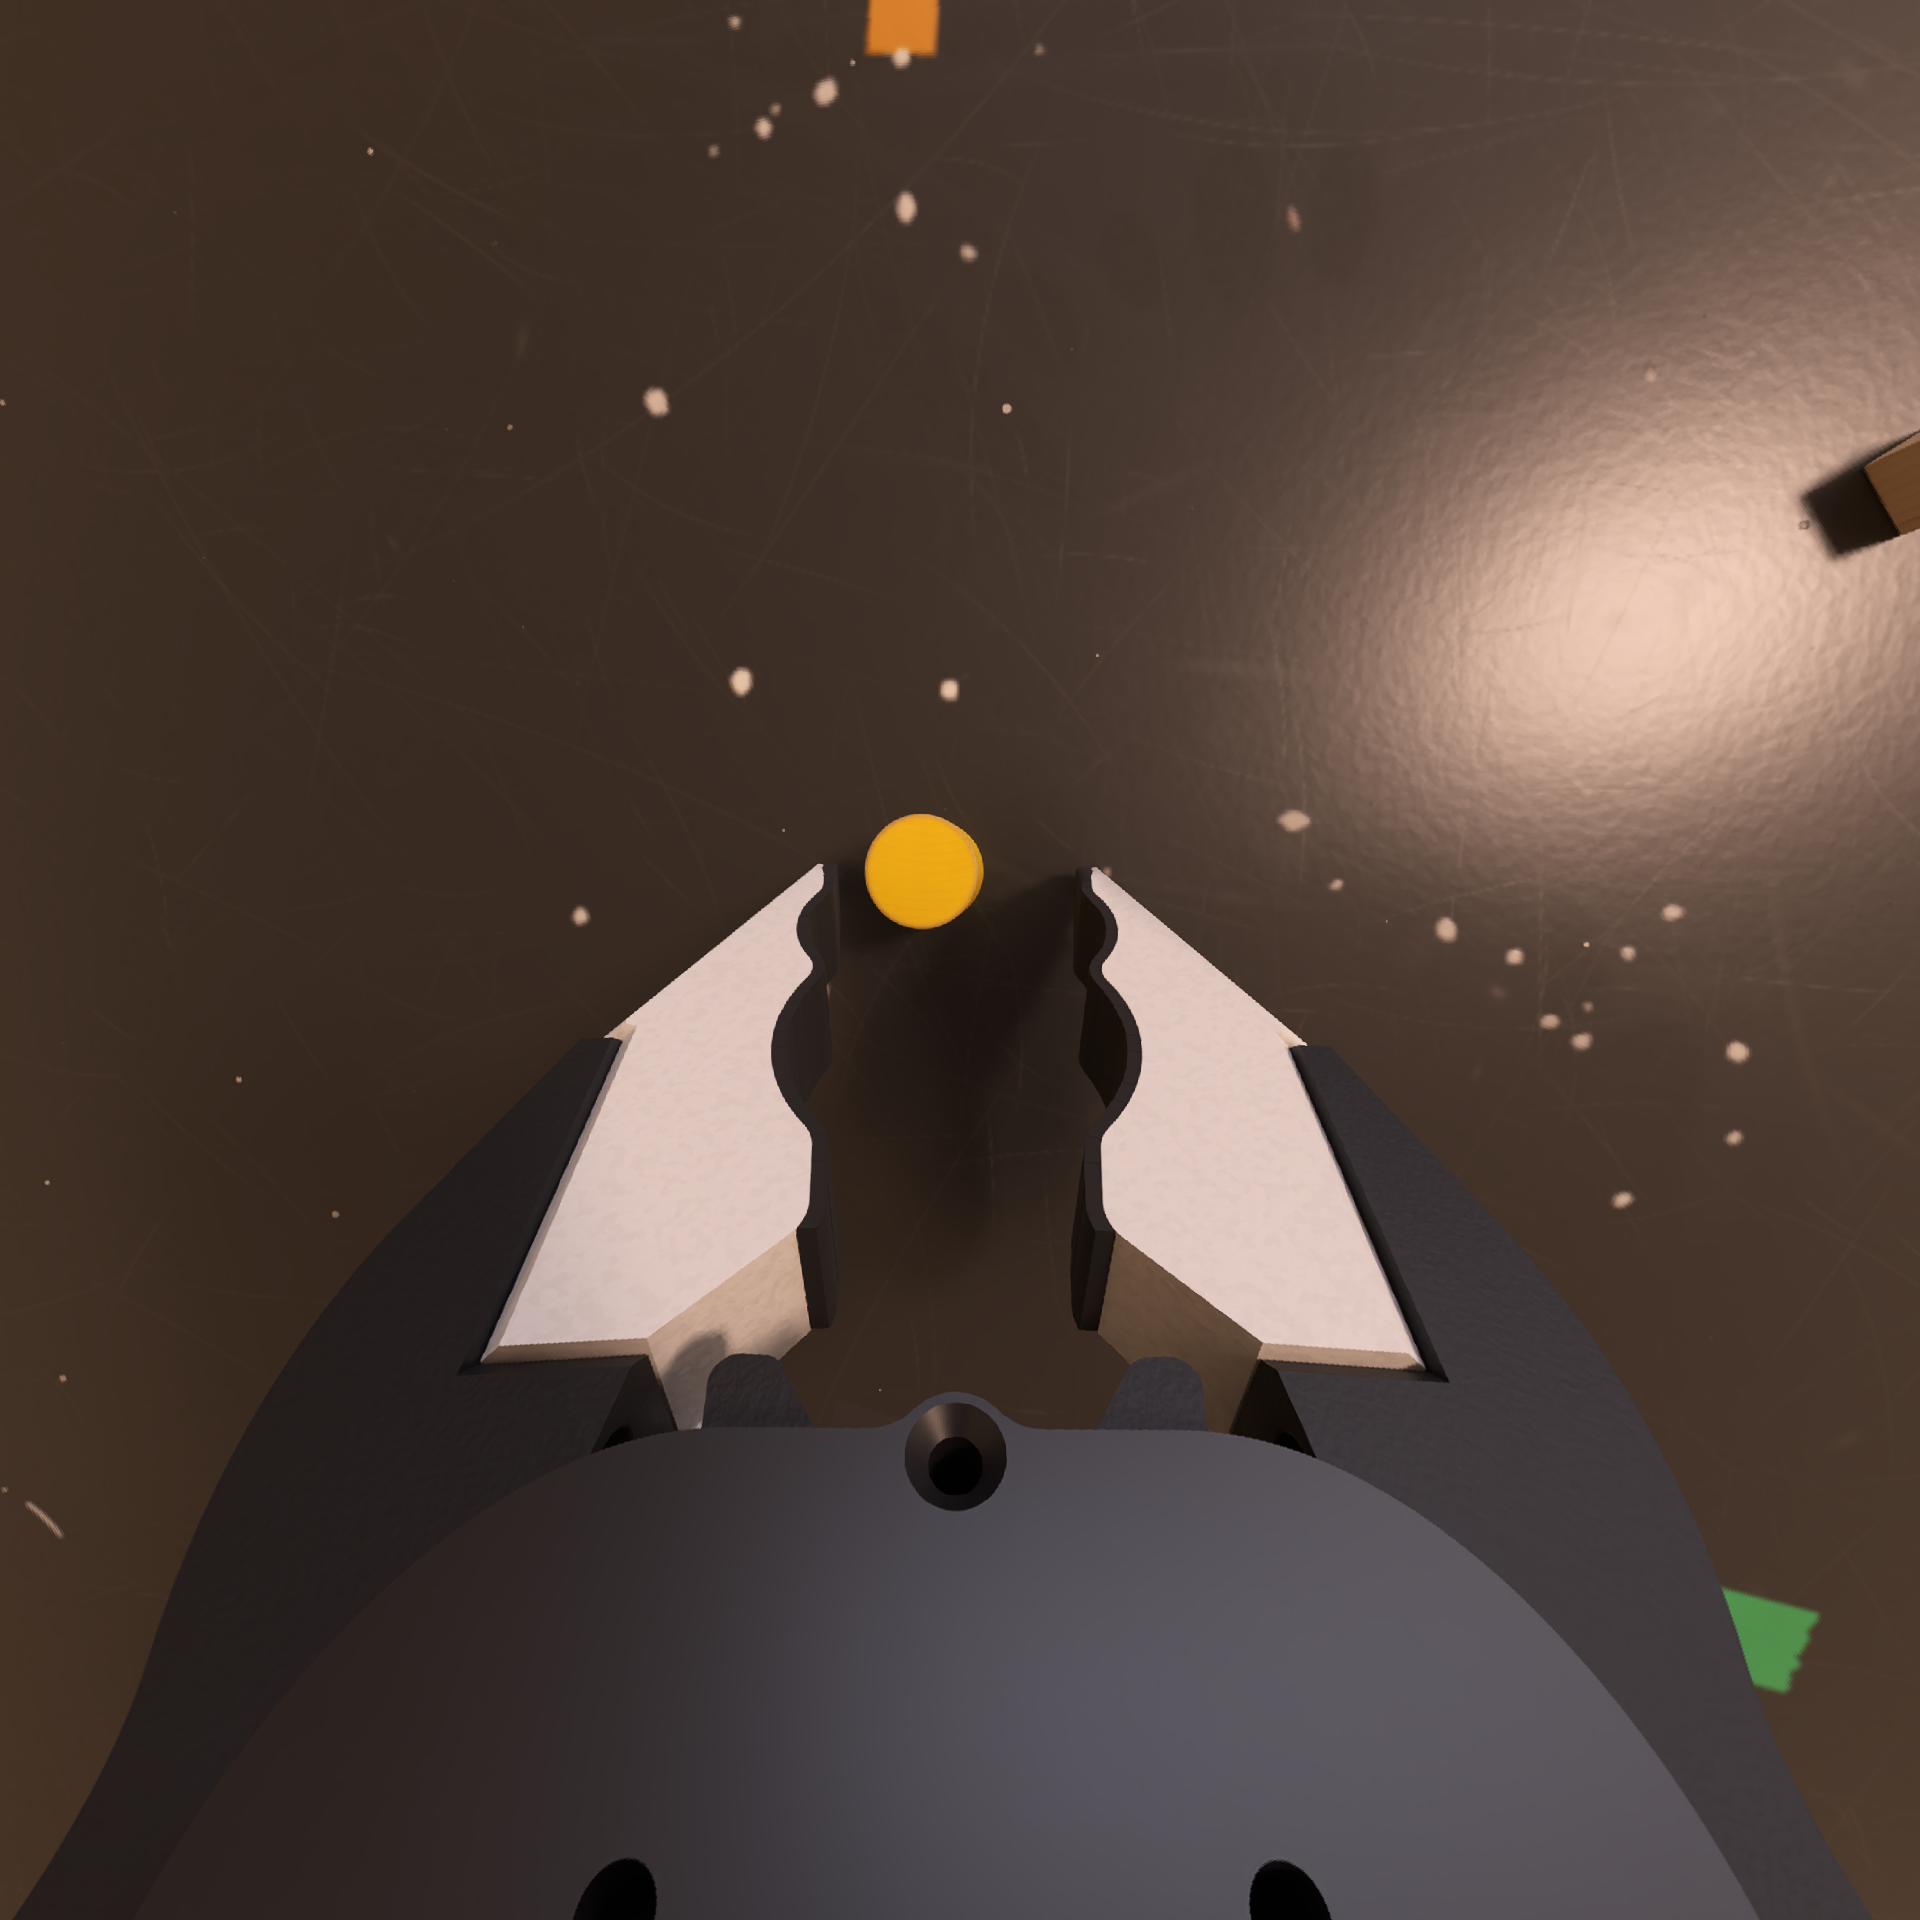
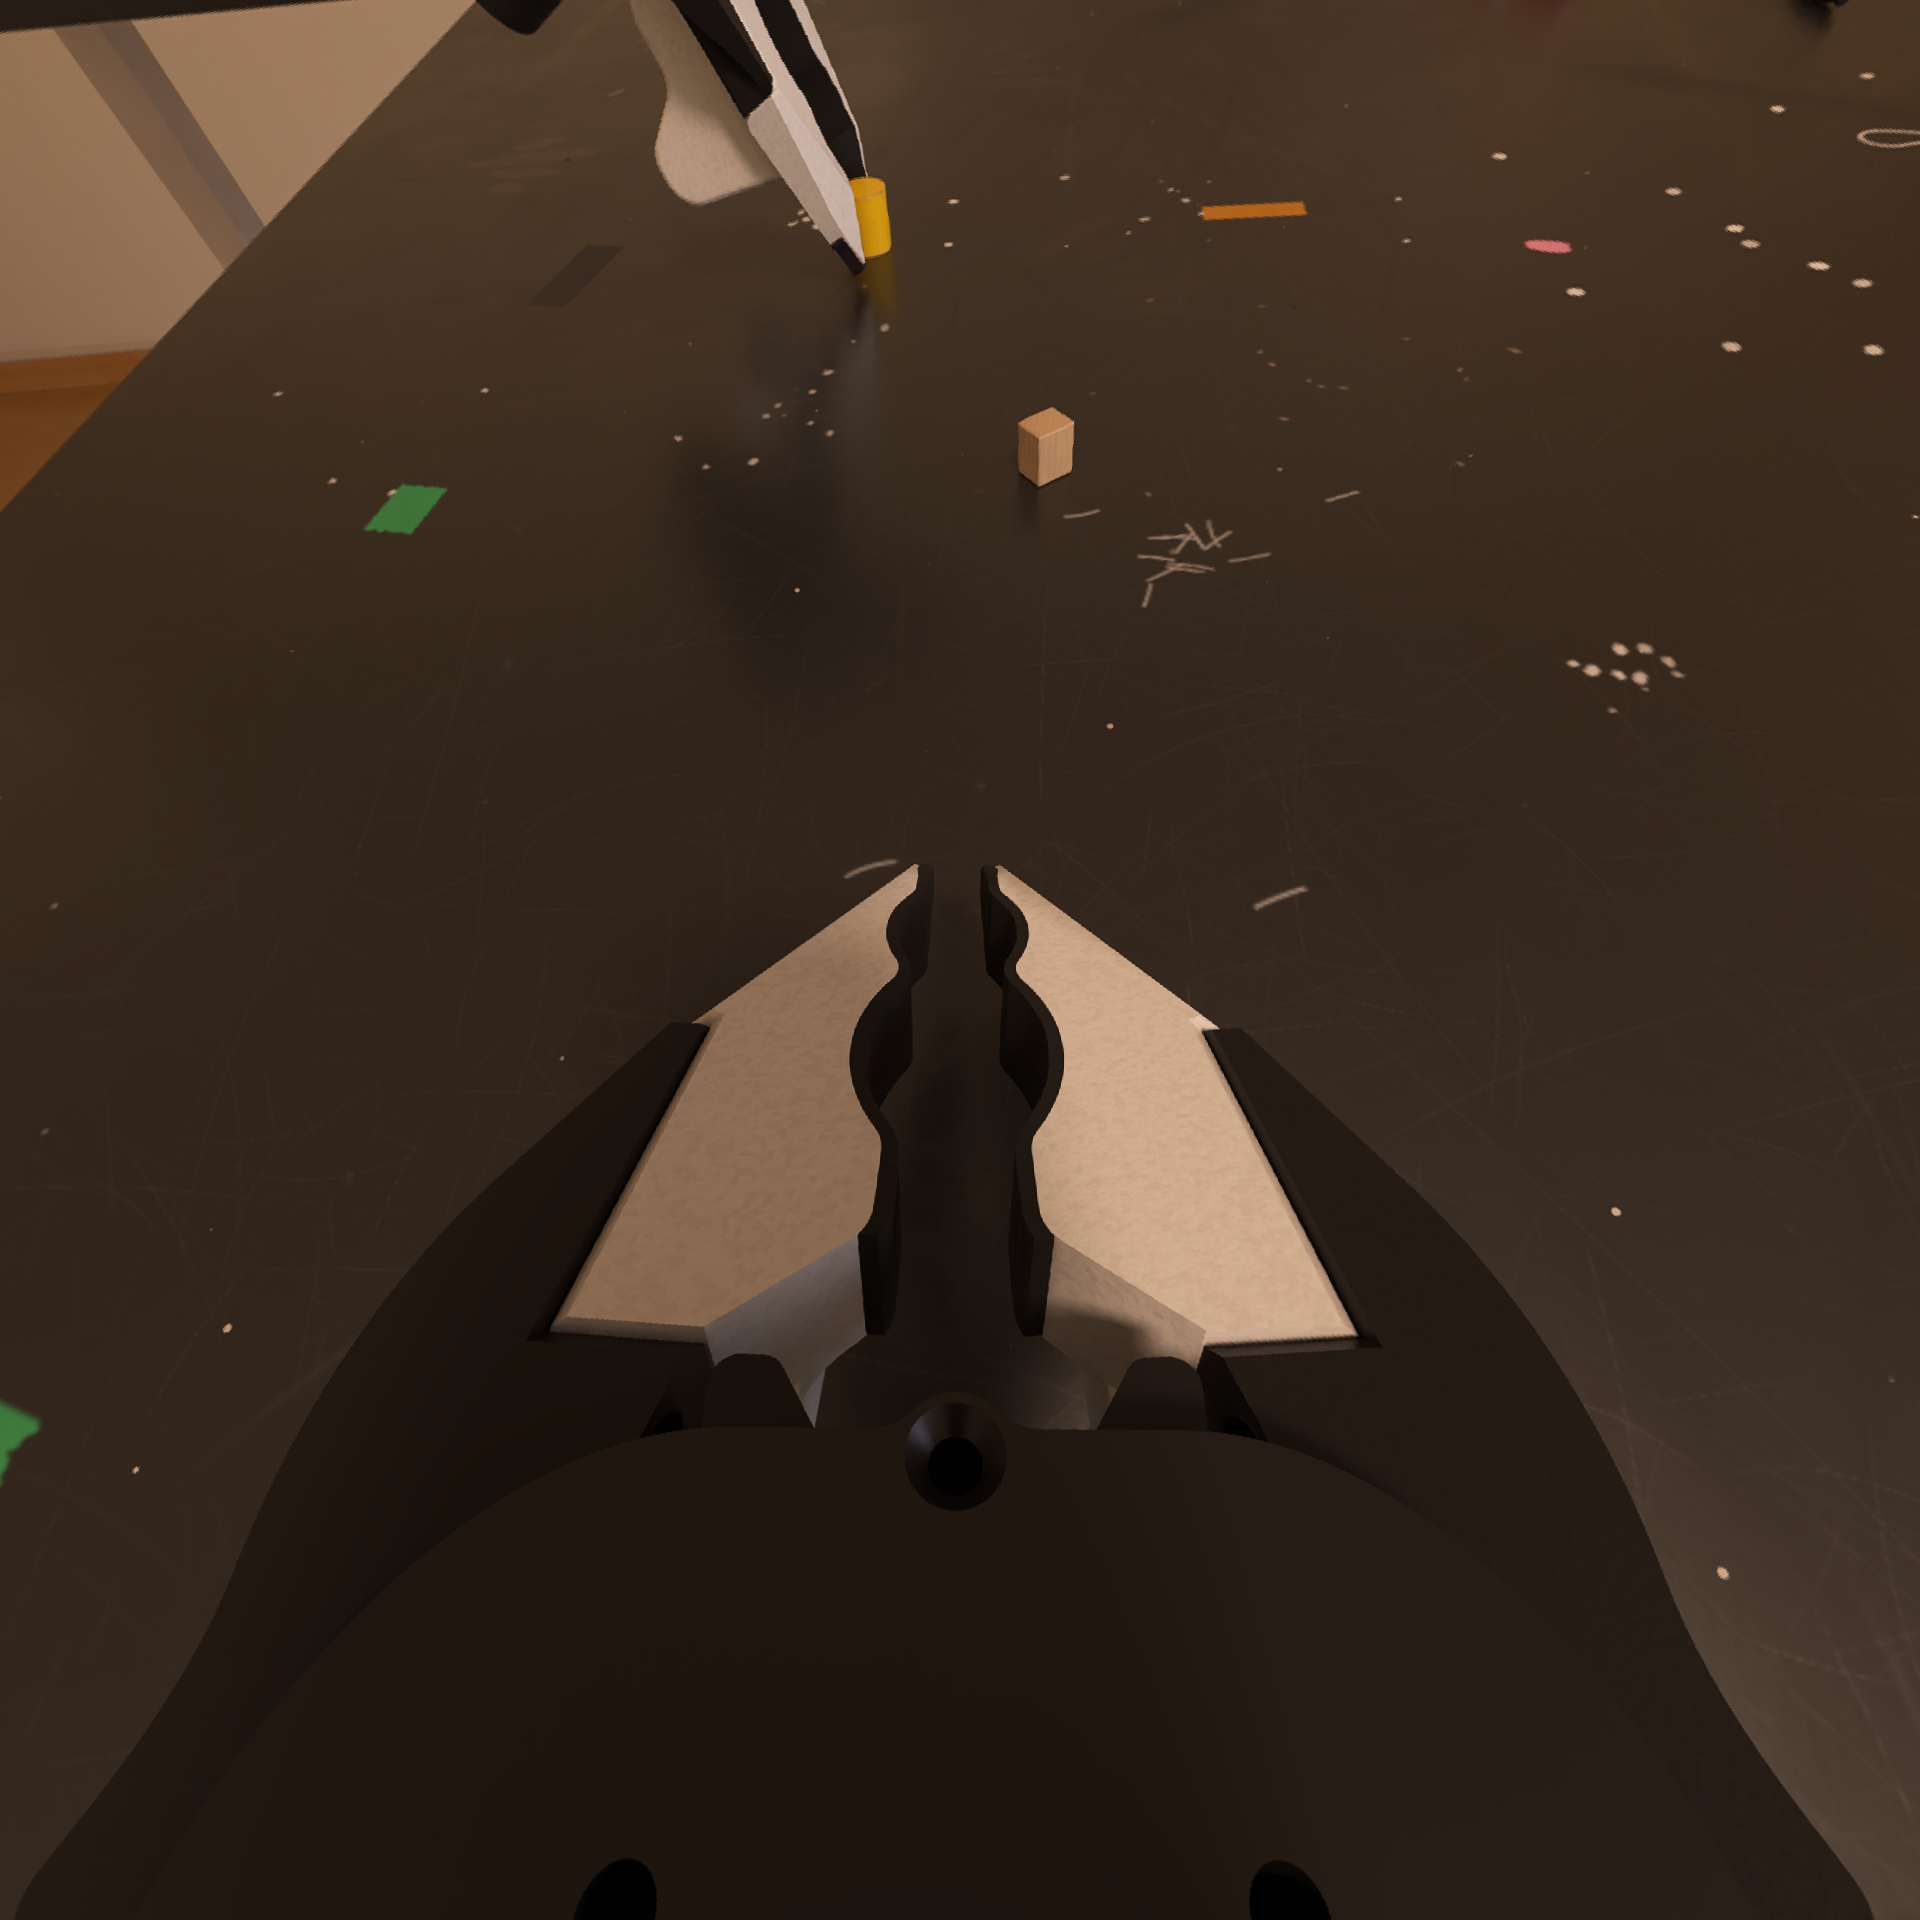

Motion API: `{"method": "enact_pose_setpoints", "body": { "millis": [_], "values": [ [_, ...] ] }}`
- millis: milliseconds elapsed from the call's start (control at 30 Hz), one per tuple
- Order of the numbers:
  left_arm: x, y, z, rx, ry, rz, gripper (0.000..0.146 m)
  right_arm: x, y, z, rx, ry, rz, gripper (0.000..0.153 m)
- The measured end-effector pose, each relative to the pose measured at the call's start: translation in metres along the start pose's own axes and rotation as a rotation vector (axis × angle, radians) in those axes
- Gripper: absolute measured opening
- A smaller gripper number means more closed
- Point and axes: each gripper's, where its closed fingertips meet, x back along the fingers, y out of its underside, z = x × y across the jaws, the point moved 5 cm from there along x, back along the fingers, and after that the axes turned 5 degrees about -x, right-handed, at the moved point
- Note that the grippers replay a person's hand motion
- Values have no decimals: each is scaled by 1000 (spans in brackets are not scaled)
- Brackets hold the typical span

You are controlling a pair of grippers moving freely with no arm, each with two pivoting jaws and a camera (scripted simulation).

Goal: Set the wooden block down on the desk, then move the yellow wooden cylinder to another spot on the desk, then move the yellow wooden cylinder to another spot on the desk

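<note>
The yellow wooden cylinder [image 1: 923, 871] stands upright on the dark desk, seen from above in the left wrist view, just past my left gripper [image 1: 954, 878] and close to its left fingertip. That gripper is open and empty, pointing down. In the right wrist view the cylinder [image 2: 871, 216] stands beside the left gripper's fingers [image 2: 821, 197] at the far side. The wooden block [image 2: 1045, 446] sits on the desk mid-distance, and its corner shows at the right edge of the left wrist view [image 1: 1896, 499]. My right gripper [image 2: 956, 868] is shut and empty, low over the desk.
Green tape patches [image 2: 405, 509] [image 1: 1766, 1652], an orange tape strip [image 2: 1252, 211] [image 1: 902, 26] and a pink spot [image 2: 1548, 246] lie flat on the desk. The desk's left edge [image 2: 312, 208] runs diagonally, with floor beyond.
</note>
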Motion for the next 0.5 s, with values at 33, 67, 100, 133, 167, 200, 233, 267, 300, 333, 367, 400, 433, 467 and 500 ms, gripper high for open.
{"method": "enact_pose_setpoints", "body": {
  "millis": [33, 67, 100, 133, 167, 200, 233, 267, 300, 333, 367, 400, 433, 467, 500],
  "values": [
    [1, 0, 0, 0, 0, 0, 46, 0, 0, 0, 0, 0, 0, 9],
    [2, 0, 1, -2, -1, 0, 48, 0, 0, 0, 1, 1, 1, 9],
    [3, 0, 1, -4, -7, 4, 49, 0, 0, 0, 2, 2, 0, 9],
    [6, -1, 1, -7, -16, 11, 50, 0, 0, 0, 4, 3, 0, 9],
    [9, -3, 1, -12, -28, 21, 51, 0, 0, 0, 8, 6, 1, 9],
    [14, -5, 1, -19, -44, 35, 52, 0, 0, -1, 18, 15, 4, 9],
    [20, -8, 1, -28, -68, 59, 53, 2, -2, -1, 36, 38, 16, 9],
    [28, -12, 3, -42, -98, 93, 54, 4, -6, -1, 55, 76, 37, 9],
    [37, -18, 7, -72, -125, 142, 55, 9, -12, -2, 56, 133, 60, 9],
    [46, -25, 15, -112, -137, 202, 56, 16, -17, -2, 29, 208, 73, 9],
    [54, -30, 26, -151, -128, 260, 56, 25, -20, -4, -18, 285, 72, 10],
    [59, -35, 41, -184, -100, 311, 56, 34, -21, -6, -67, 346, 72, 11],
    [62, -39, 59, -213, -50, 353, 56, 45, -19, -10, -110, 388, 79, 11],
    [63, -41, 78, -237, 16, 382, 56, 57, -14, -11, -153, 426, 83, 12],
    [61, -43, 97, -253, 87, 405, 56, 69, -6, -11, -202, 467, 79, 12]
  ]
}}
